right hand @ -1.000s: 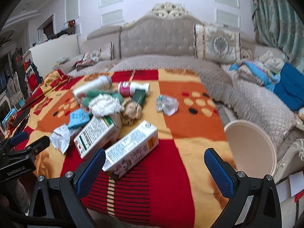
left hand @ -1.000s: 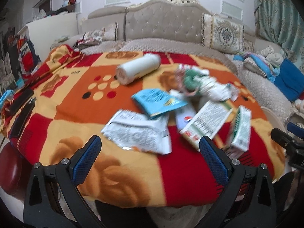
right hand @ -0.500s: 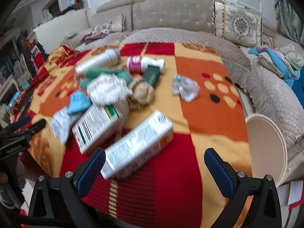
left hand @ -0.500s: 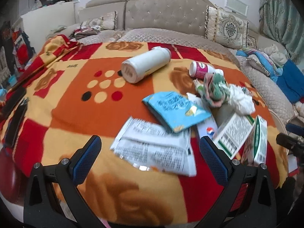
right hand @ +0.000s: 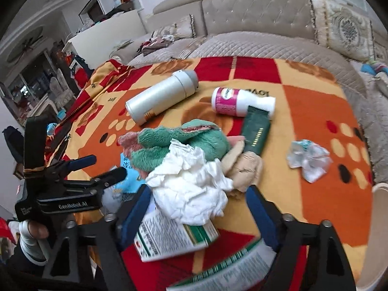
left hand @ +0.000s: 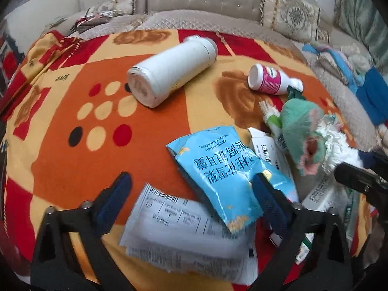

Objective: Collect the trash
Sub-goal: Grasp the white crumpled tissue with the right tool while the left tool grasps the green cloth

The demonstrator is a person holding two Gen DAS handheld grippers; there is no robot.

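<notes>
The left gripper [left hand: 191, 191] has just been closing, still spread, around the flat white wrapper [left hand: 189, 232] on the blanket [left hand: 60, 169], its long side running across between the fingers. The right gripper [right hand: 198, 206] has also been closing, not yet pinching, around the crumpled tissue [right hand: 191, 189] atop the box [right hand: 169, 240], whose long side points left to right.

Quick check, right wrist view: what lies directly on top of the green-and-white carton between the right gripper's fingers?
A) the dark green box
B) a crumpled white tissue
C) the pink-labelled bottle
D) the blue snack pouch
B: the crumpled white tissue rests on the green-and-white carton, while the pink-labelled bottle and dark green box lie farther back on the blanket.
</notes>
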